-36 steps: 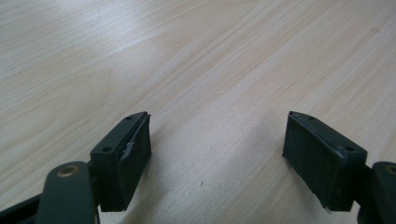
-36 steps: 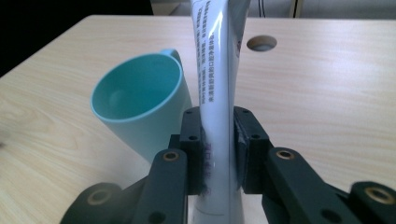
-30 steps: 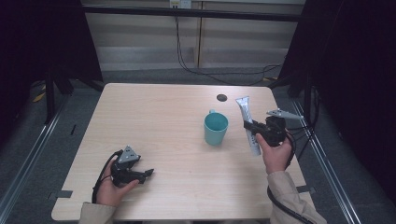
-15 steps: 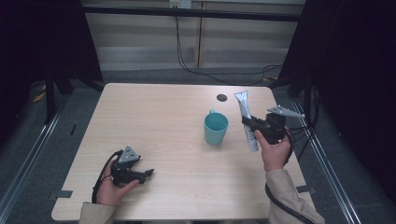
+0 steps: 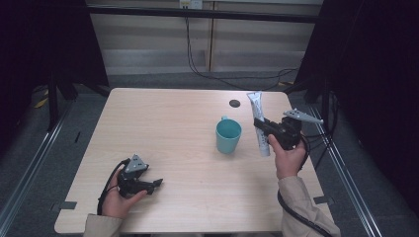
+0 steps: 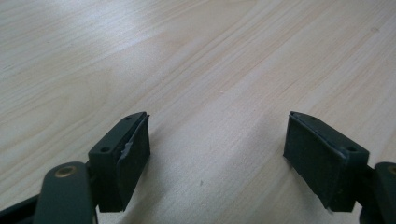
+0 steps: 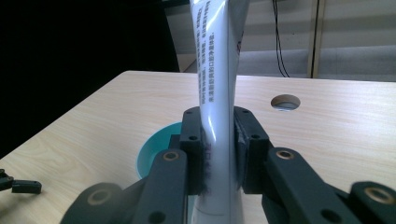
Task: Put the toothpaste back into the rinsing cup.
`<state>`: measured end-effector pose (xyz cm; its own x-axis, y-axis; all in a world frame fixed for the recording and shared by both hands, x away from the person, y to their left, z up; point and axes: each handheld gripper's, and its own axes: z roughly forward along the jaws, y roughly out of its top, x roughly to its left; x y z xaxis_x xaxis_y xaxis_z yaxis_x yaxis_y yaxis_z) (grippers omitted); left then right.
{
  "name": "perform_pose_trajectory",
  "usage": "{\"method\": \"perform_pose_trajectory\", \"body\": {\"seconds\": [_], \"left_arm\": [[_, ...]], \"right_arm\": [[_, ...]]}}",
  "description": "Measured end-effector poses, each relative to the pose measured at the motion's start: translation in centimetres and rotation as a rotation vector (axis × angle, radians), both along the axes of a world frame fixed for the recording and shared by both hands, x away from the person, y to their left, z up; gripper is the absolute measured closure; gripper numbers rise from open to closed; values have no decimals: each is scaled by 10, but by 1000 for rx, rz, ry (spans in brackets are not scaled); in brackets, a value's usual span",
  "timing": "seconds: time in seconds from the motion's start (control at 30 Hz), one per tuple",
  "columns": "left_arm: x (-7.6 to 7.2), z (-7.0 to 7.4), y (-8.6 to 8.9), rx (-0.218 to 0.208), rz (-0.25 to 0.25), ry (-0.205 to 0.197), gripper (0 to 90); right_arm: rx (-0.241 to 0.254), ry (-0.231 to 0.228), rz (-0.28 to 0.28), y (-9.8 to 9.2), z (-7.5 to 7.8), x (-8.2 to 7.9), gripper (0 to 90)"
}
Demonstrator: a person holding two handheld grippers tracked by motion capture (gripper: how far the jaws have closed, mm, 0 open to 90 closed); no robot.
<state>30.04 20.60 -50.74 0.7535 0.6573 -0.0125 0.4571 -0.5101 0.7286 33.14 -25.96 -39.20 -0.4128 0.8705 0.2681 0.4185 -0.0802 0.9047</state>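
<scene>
A white tube (image 5: 259, 122), printed with small dark text, is held clear of the tabletop (image 5: 168, 123) in the right gripper (image 5: 262, 126), just to the right of a teal cup (image 5: 228, 136) that stands upright near the tabletop's middle. In the right gripper view the tube (image 7: 215, 84) rises between the two black fingers (image 7: 192, 140), which are clamped on its lower body, with the cup's rim (image 7: 156, 151) showing just behind and below them. The tube stands nearly upright, leaning a little away from the person; which end carries the cap cannot be made out from these angles.

The pick-up looks finished: the tube is lifted and firmly pinched. What seems left is the short carry over the cup's mouth, the lowering and the release, if the cup is indeed where the tube is headed. The cup's inside appears empty in the high view.

The left gripper (image 5: 157, 183) rests low at the near left of the tabletop, well apart from cup and tube, its fingers (image 6: 122, 154) spread wide with bare wood between them, holding nothing. A dark round hole (image 5: 234, 103) sits in the tabletop beyond the cup, and cables hang behind the far edge.
</scene>
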Motion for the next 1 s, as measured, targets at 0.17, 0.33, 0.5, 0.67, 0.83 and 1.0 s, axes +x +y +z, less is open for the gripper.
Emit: {"method": "perform_pose_trajectory", "body": {"seconds": [0.17, 0.33, 0.5, 0.67, 0.83, 1.0], "left_arm": [[0, 0, 0, 1, 0, 0, 223], [0, 0, 0, 0, 0, 0, 223], [0, 0, 0, 0, 0, 0, 223], [0, 0, 0, 0, 1, 0, 223], [0, 0, 0, 0, 0, 0, 223], [0, 0, 0, 0, 1, 0, 223]], "right_arm": [[3, -10, 7, 3, 1, 2, 758], [14, -22, 15, 6, 5, 4, 757], [13, -33, 19, 9, 9, 6, 757], [13, -35, 19, 11, 11, 9, 757], [21, -39, 19, 13, 9, 14, 757], [19, -39, 23, 17, 8, 18, 756]]}}
